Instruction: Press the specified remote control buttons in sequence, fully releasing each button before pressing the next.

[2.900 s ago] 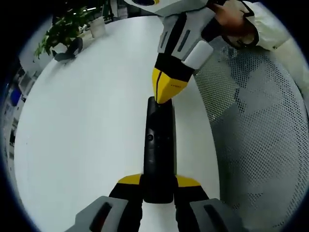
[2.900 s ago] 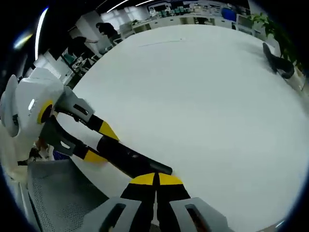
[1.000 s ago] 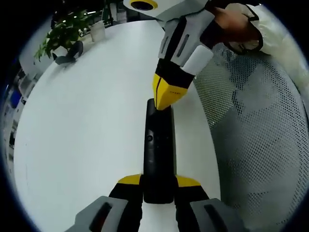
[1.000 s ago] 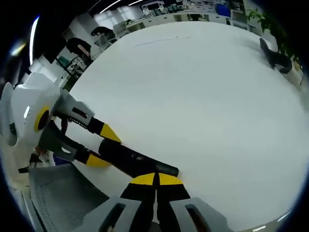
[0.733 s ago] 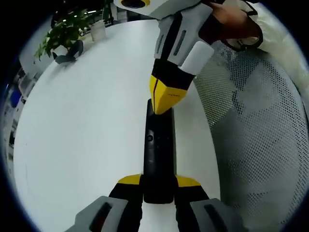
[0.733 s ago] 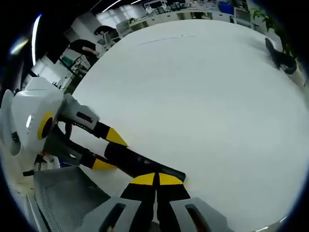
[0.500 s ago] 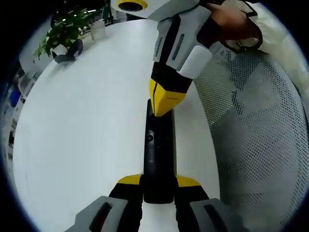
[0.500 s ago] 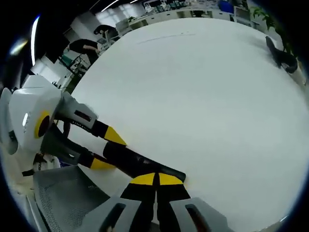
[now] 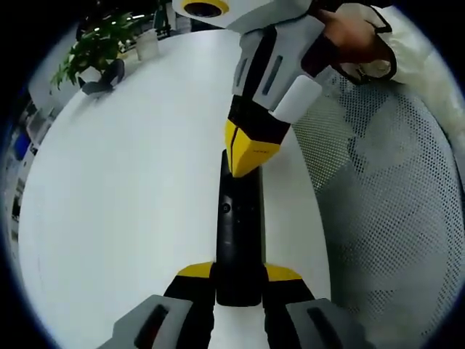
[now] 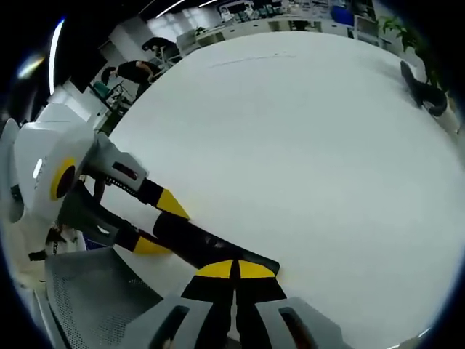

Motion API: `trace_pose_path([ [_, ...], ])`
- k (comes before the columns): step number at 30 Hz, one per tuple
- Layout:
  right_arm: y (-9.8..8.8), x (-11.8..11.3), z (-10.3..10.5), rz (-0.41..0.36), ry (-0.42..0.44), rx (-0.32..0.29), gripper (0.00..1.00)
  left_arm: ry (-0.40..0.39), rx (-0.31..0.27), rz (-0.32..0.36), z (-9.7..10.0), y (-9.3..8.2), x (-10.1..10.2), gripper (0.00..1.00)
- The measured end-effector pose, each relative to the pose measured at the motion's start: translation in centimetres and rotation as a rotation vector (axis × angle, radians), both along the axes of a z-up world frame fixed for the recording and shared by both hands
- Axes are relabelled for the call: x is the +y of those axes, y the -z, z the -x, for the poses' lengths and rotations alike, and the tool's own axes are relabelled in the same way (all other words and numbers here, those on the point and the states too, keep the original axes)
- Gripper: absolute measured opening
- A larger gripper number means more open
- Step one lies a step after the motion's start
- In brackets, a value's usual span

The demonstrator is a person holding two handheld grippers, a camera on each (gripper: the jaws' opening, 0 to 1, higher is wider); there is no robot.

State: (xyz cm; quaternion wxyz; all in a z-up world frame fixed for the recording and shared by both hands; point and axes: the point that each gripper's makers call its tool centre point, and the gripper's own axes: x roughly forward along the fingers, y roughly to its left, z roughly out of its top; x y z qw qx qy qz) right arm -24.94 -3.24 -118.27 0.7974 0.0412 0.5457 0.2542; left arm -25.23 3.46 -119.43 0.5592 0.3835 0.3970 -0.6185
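Remote [image 9: 238, 233] between left fingers [image 9: 195, 272], right gripper [image 9: 245, 156] touching

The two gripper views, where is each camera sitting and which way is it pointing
Left gripper view: rides the left gripper, looking along the remote control it clamps; the right gripper and a hand come in from above.
Right gripper view: rides the shut right gripper, looking across the white table.
Shared: remote, table, both grippers.
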Motion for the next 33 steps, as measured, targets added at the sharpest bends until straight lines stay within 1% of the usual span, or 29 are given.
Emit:
trace_pose_path([
  [4, -0.1, 0.0, 0.0, -0.007, 0.014, 0.013, 0.00, 0.001, -0.007, -0.005, 0.0, 0.0, 0.0, 0.22],
  [9, -0.1, 0.1, 0.0, 0.012, -0.004, 0.023, 0.00, -0.001, -0.006, -0.004, 0.1, 0.0, 0.0, 0.22],
  [13, -0.4, 0.4, -0.4, -0.006, 0.003, 0.007, 0.00, 0.000, -0.008, -0.010, 0.1, 0.0, 0.0, 0.22],
  [18, -0.1, 0.8, -0.6, -0.019, 0.005, 0.021, 0.00, 0.000, -0.007, -0.008, 0.0, 0.0, 0.0, 0.22],
  [27, 0.1, 0.9, -0.6, -0.004, -0.007, 0.018, 0.00, 0.004, 0.003, -0.010, 0.0, 0.0, 0.0, 0.22],
  [30, 0.1, 1.0, -0.6, 0.018, -0.030, 0.011, 0.00, 0.005, 0.005, -0.010, 0.0, 0.0, 0.0, 0.22],
  [32, 0.1, 1.1, -0.6, 0.028, -0.025, 0.012, 0.00, 0.006, 0.004, -0.011, 0.0, 0.0, 0.0, 0.22],
  [33, 0.2, 1.1, -0.6, 0.042, -0.030, 0.001, 0.00, 0.007, 0.004, -0.012, 0.0, 0.0, 0.0, 0.22],
])
